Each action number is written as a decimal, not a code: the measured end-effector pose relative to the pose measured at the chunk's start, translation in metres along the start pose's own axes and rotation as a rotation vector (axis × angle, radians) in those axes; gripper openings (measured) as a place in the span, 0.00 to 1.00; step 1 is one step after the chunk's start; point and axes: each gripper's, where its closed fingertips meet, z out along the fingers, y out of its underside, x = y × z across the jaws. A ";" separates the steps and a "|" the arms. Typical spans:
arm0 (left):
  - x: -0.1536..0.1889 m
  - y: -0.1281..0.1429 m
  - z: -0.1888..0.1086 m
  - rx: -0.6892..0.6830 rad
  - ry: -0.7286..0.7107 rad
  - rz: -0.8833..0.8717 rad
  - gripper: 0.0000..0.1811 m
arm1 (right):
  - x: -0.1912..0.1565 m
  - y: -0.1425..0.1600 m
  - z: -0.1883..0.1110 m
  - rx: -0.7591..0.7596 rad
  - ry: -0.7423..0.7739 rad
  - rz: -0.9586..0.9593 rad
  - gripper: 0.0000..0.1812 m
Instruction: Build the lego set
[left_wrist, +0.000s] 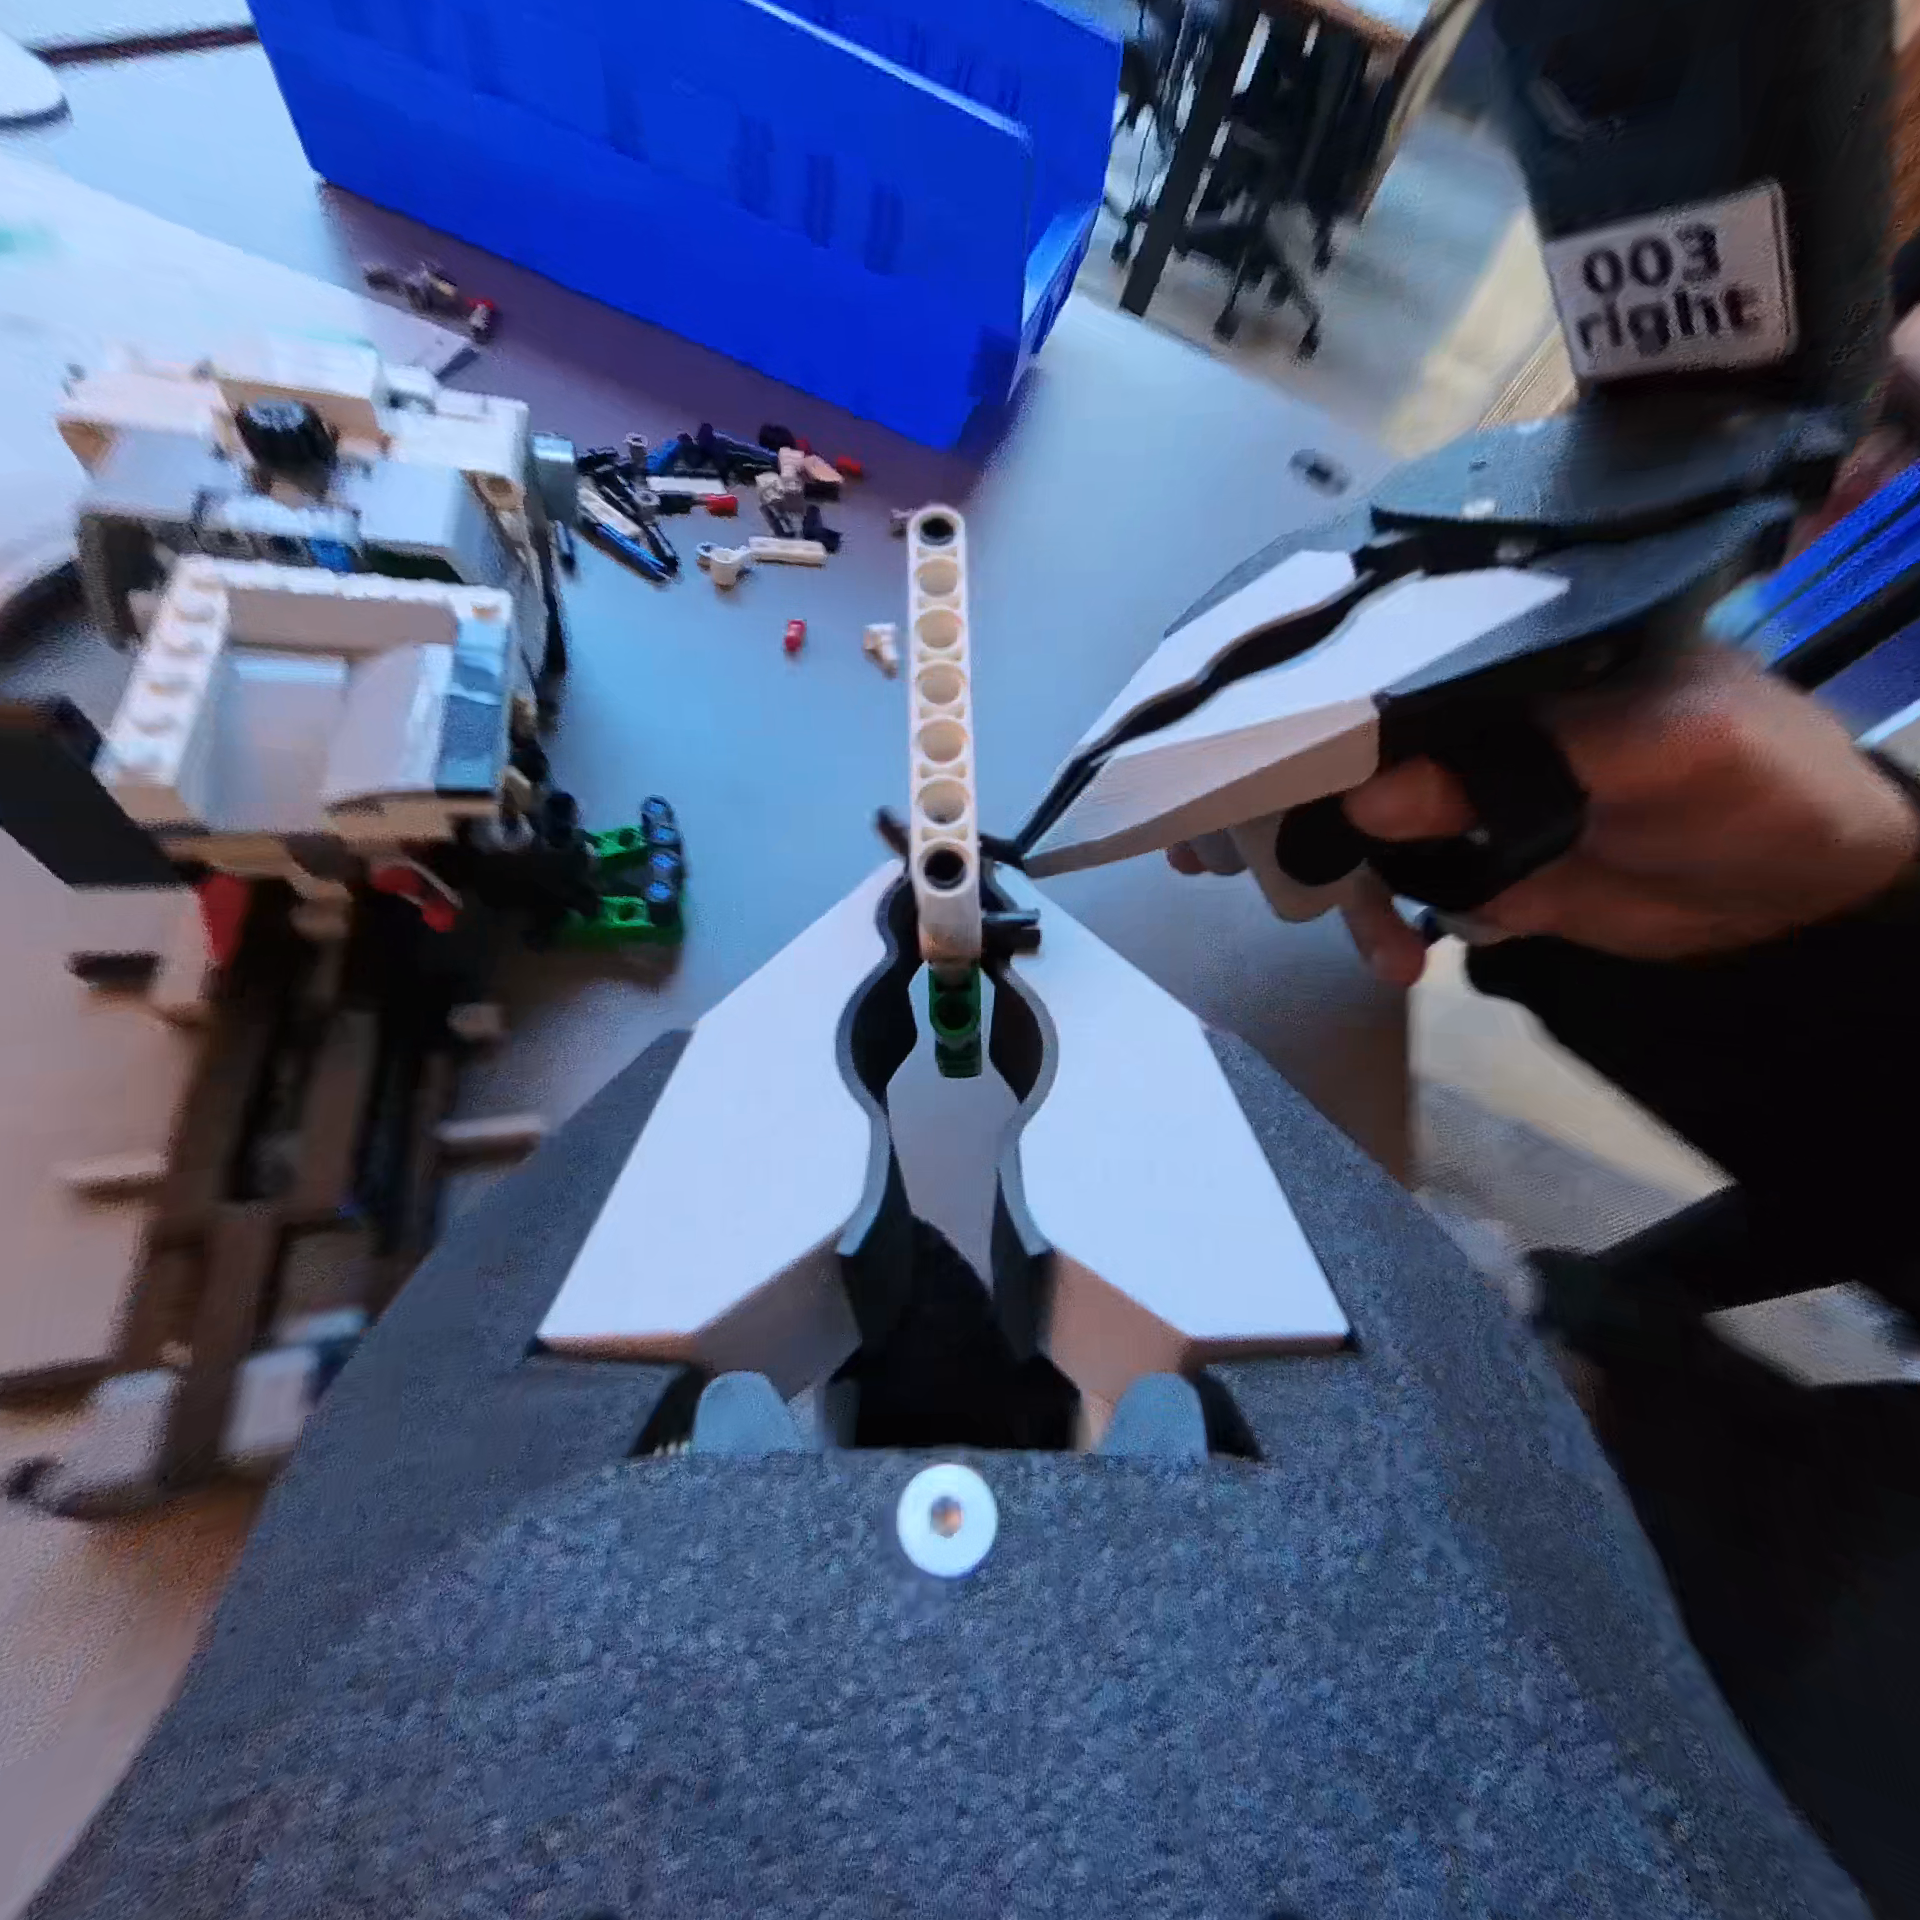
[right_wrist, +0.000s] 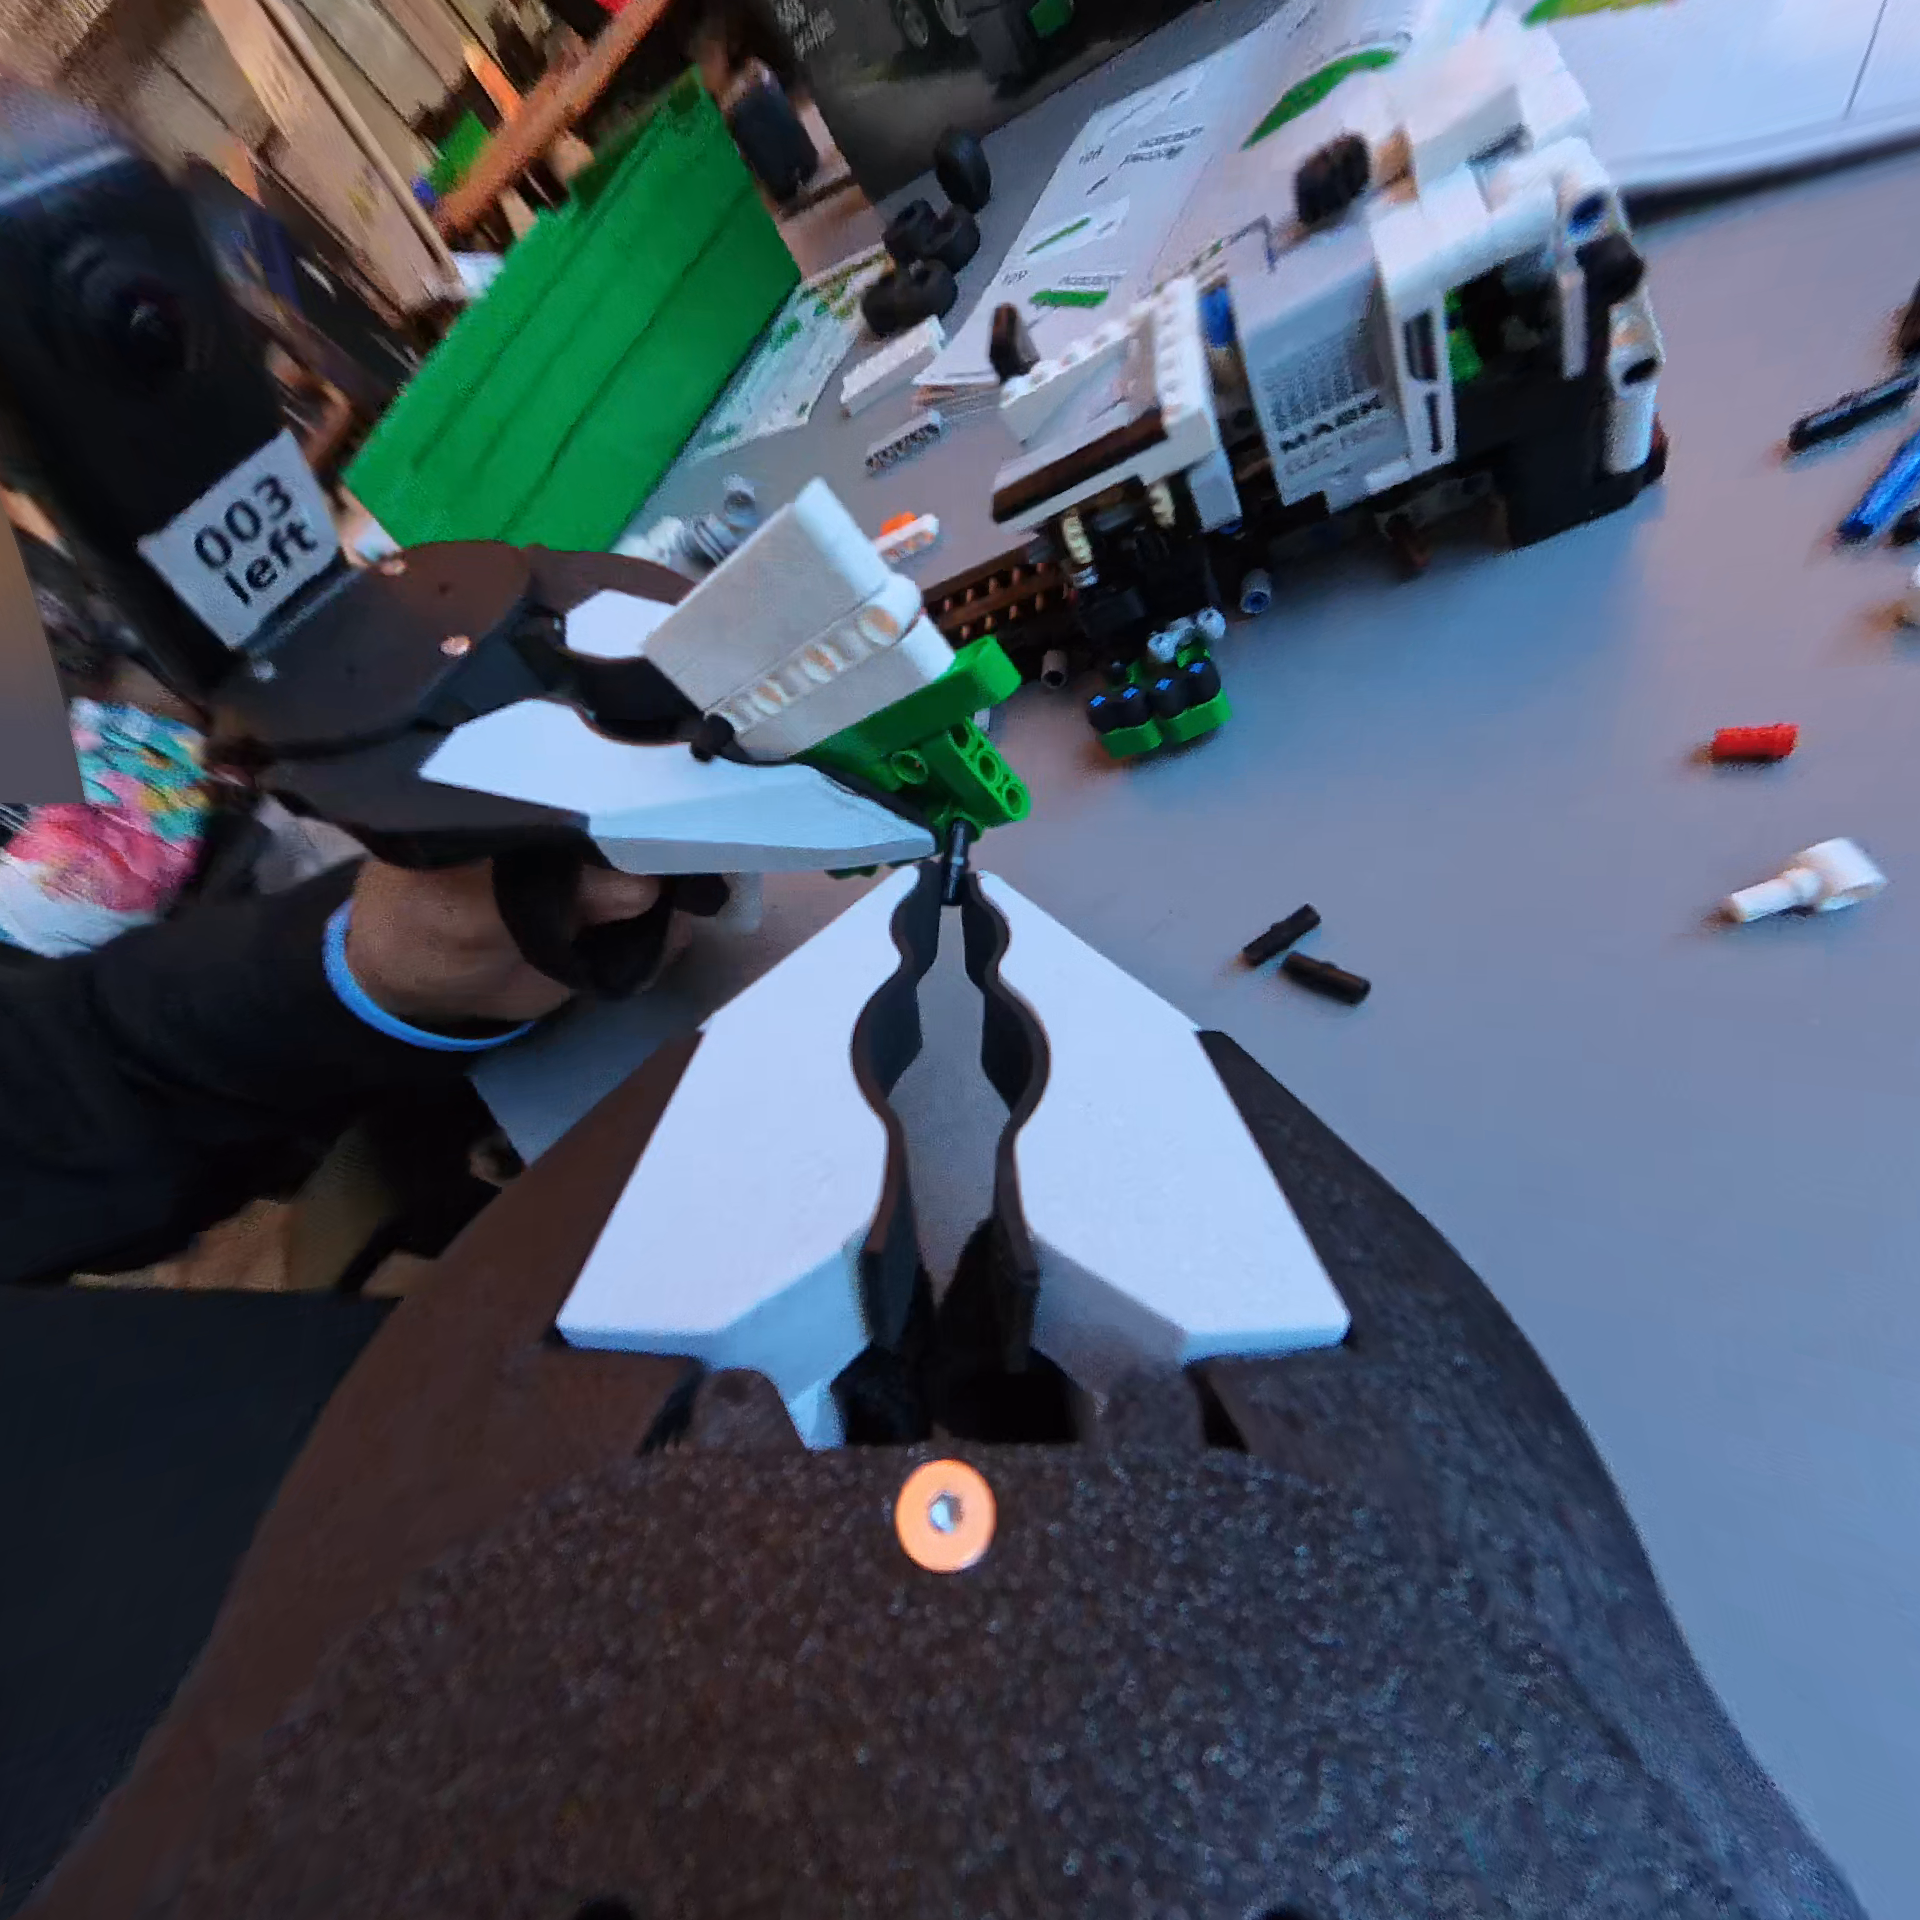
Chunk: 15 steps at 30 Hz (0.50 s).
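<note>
Holding a small sub-assembly (right_wrist: 831, 665) of a white holed beam and green pieces above the grey surface (right_wrist: 1507, 935), the left tool (left_wrist: 951, 914) has its fingers closed on the beam's near end. The right tool (right_wrist: 951, 883) comes in from the side, nearly shut, pinching a thin black pin (right_wrist: 951, 857) whose tip touches the underside of the green piece. By the look of it, the step in hand is seating that pin.

The build seems well along: one large white truck body (right_wrist: 1403, 343) stands on the surface, cab and panels already fitted. Much is left, though. Four black tyres (right_wrist: 925, 249) lie unmounted near the instruction sheets (right_wrist: 1143, 177), a second green-and-black module (right_wrist: 1158, 707) waits beside the truck, and loose parts are scattered about.

Counted in the right wrist view: two black pins (right_wrist: 1304, 951) lying together, one red piece (right_wrist: 1754, 742), one white connector (right_wrist: 1808, 881). The left wrist view shows a pile of small mixed parts (left_wrist: 707, 499), too blurred to count, in front of one blue bin (left_wrist: 675, 177).
</note>
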 end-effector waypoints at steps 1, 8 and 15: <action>0.007 -0.001 -0.004 0.027 0.025 -0.073 0.04 | -0.006 -0.001 -0.005 -0.024 0.029 -0.056 0.01; 0.035 0.000 -0.047 0.246 0.159 -0.535 0.04 | -0.041 0.001 -0.023 -0.133 0.095 -0.468 0.02; 0.022 0.019 -0.086 0.337 0.126 -0.685 0.03 | -0.034 0.059 -0.008 -0.530 -0.128 -0.874 0.02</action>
